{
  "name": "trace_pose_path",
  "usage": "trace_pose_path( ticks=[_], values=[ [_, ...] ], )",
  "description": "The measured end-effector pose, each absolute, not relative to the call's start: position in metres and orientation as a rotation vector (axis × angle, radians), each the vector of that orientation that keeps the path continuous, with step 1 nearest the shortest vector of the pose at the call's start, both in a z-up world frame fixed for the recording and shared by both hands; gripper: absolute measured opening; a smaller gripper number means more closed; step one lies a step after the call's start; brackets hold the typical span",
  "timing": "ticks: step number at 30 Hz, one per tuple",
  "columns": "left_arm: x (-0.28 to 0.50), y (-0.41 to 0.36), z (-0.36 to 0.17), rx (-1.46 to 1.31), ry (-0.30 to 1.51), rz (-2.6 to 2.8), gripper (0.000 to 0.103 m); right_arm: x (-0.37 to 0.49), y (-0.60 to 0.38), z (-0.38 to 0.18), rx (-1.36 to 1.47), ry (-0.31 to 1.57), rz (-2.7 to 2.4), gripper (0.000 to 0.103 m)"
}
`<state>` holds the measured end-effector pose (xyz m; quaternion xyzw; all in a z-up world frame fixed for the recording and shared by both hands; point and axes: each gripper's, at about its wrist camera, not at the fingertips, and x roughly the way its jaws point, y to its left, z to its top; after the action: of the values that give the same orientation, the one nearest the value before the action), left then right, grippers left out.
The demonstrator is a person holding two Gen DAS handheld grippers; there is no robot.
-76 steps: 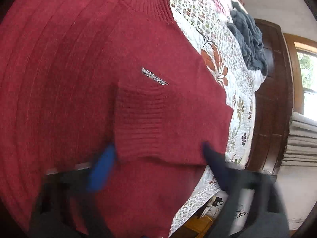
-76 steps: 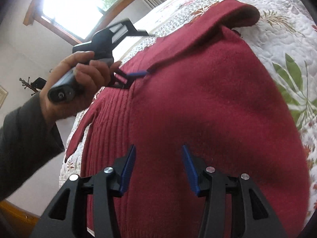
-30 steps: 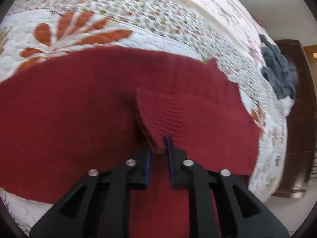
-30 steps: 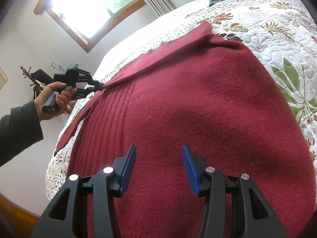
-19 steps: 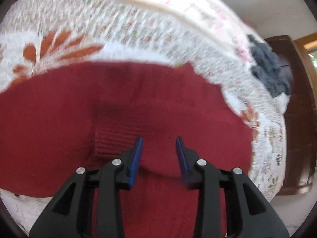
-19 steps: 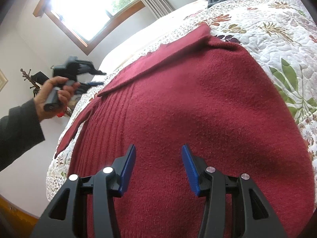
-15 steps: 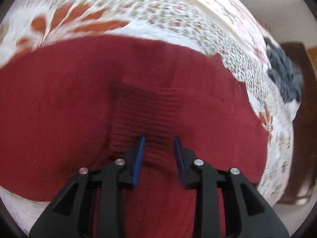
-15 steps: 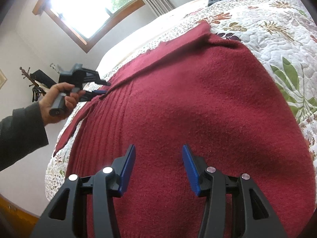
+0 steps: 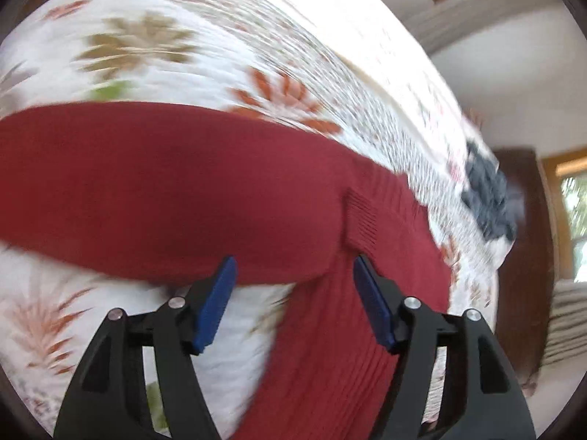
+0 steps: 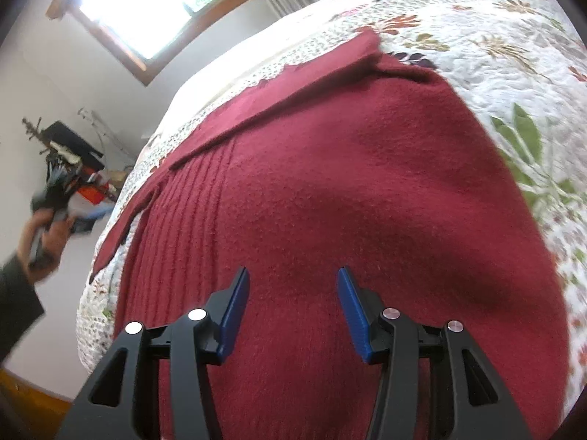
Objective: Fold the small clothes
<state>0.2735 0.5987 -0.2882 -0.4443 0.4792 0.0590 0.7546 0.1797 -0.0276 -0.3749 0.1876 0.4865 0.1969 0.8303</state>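
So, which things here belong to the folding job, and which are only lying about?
Job:
red sweater
left gripper, open
right gripper, open

Lying about:
dark grey garment
floral quilt
cluttered stand

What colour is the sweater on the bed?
Dark red sweater, clearest in the right wrist view.

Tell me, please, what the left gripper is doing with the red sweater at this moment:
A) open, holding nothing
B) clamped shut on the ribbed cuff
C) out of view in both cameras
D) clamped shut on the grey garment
A: in the left wrist view the left gripper has its blue pads wide apart over the red sweater and the quilt, with no cloth between them.
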Motion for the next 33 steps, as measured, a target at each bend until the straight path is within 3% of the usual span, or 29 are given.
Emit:
trace_pose_path(
  ticks=[2,9,21,22,24,26,28,31,33],
  values=[
    [0.236,0.626,-0.287,-1.031,0.995,0.160,0.076,0.170,-0.027,-0.362,0.392,1.031,0.421,0.056],
    [0.126,0.725,-0.301,-1.209,0.857,0.340,0.077,0.145,0.003,-0.324,0.307,1.017,0.474,0.058],
    [0.099,0.789,-0.349,-1.362,0.837,0.430,0.077,0.129,0.084,-0.312,0.189,1.035,0.575,0.058],
    [0.099,0.793,-0.353,-1.363,0.839,0.434,0.075,0.128,0.087,-0.312,0.186,1.042,0.575,0.058],
    [0.104,0.797,-0.360,-1.363,0.853,0.438,0.060,0.128,0.089,-0.314,0.185,1.050,0.573,0.058],
    [0.107,0.801,-0.365,-1.355,0.871,0.446,0.035,0.128,0.091,-0.313,0.187,1.054,0.567,0.058],
    [0.109,0.804,-0.368,-1.346,0.881,0.460,0.018,0.130,0.091,-0.313,0.193,1.056,0.563,0.058],
    [0.112,0.808,-0.364,-1.312,0.889,0.474,0.008,0.132,0.091,-0.312,0.199,1.056,0.560,0.058],
    [0.120,0.805,-0.346,-1.246,0.885,0.465,0.007,0.132,0.089,-0.312,0.207,1.055,0.561,0.058]
  ],
)
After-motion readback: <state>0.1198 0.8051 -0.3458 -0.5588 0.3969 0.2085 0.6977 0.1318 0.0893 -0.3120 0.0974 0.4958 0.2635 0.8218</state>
